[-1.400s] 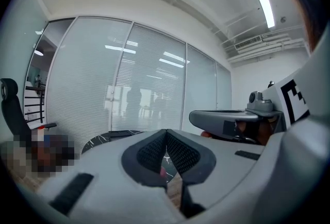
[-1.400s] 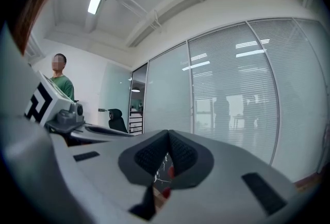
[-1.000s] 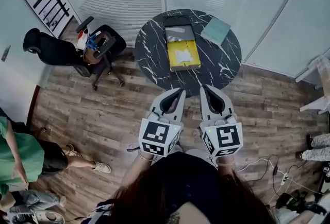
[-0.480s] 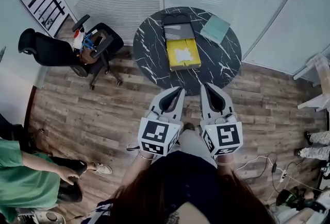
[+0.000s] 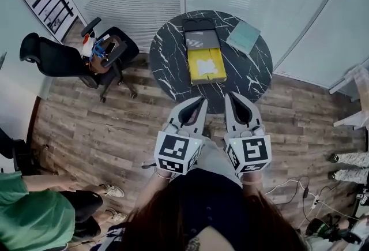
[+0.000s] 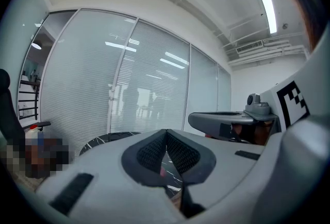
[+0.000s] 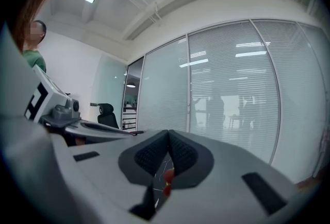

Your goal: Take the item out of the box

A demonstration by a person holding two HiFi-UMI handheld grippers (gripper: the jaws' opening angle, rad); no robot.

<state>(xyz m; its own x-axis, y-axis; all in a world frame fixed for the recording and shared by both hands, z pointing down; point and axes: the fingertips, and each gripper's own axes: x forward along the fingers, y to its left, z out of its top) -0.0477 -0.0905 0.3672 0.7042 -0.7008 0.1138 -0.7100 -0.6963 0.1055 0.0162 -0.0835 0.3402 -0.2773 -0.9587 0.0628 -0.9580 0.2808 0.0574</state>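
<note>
Presumably the white item (image 5: 205, 64) is light, thin and perhaps soft, so a grip at its edge is judged best. It is seen lying in the yellow box (image 5: 209, 78) on the bench (image 5: 167, 53), well ahead of both tongs. Nothing is gripped: the left tongs (image 5: 200, 101) and the right tongs (image 5: 229, 96) are closed tip to tip. No writing can be read.

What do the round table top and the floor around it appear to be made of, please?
Table top: black marble or marble-look laminate, smooth, going by its white veining. Floor: wood or wood-look planks, matt, shown by staggered grey-brown boards.
</note>
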